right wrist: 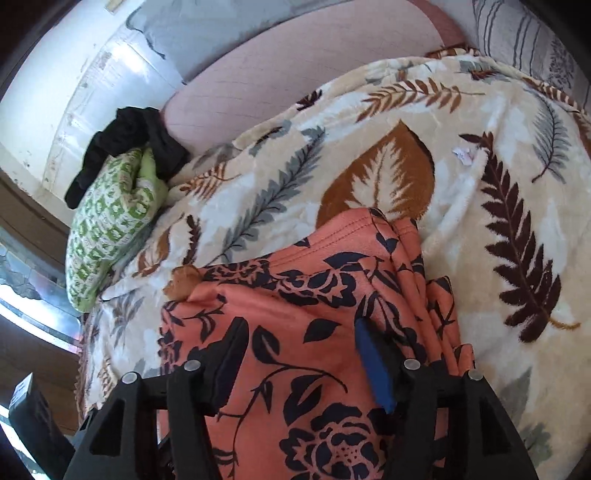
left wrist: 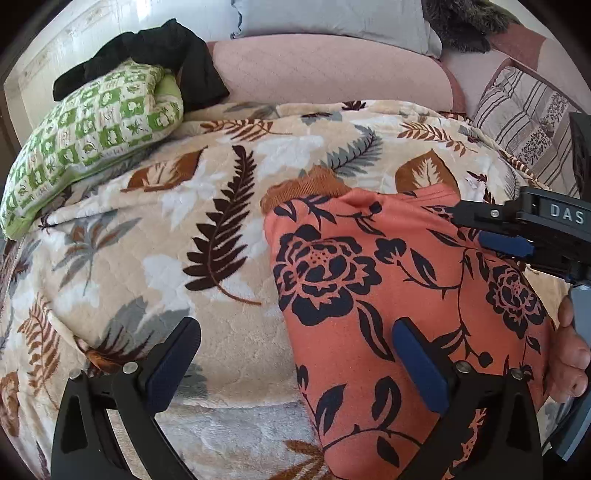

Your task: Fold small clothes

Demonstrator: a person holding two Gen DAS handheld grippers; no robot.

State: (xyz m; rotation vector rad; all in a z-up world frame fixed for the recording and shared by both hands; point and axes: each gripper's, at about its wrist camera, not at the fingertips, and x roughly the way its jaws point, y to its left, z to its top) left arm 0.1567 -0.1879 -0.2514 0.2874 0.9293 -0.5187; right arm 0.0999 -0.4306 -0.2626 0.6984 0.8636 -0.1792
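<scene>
While I watched through both wrist cameras, the orange floral garment (left wrist: 388, 288) lay on the leaf-patterned blanket (left wrist: 155, 229) covering the bed, its rust-brown ribbed band (left wrist: 303, 186) at the far end and its right side bunched into several lengthwise pleats (right wrist: 424, 266). My left tongs (left wrist: 295, 365) hung spread wide above it, with one blue-padded finger (left wrist: 421, 365) over the garment's left part and the other finger (left wrist: 173, 365) over bare blanket just beside the cloth edge; nothing was between them. My right tongs (right wrist: 299, 362) were also spread, both fingers over the orange fabric, the blue pad (right wrist: 375, 363) close against the pleats, though I could not tell whether it touched them, and no fold was pinched. From the left camera I saw the right tongs reaching in from the right side above the garment's far corner, and part of a hand (left wrist: 569, 358) at the frame edge. A green checked pillow (left wrist: 92, 133) sat at the far left of the bed with a black garment (left wrist: 155, 55) draped over its top. Behind the blanket ran a pink quilted cover (left wrist: 325, 70), a pale blue pillow (left wrist: 332, 18) and a striped cushion (left wrist: 524, 122) further off to the right.
</scene>
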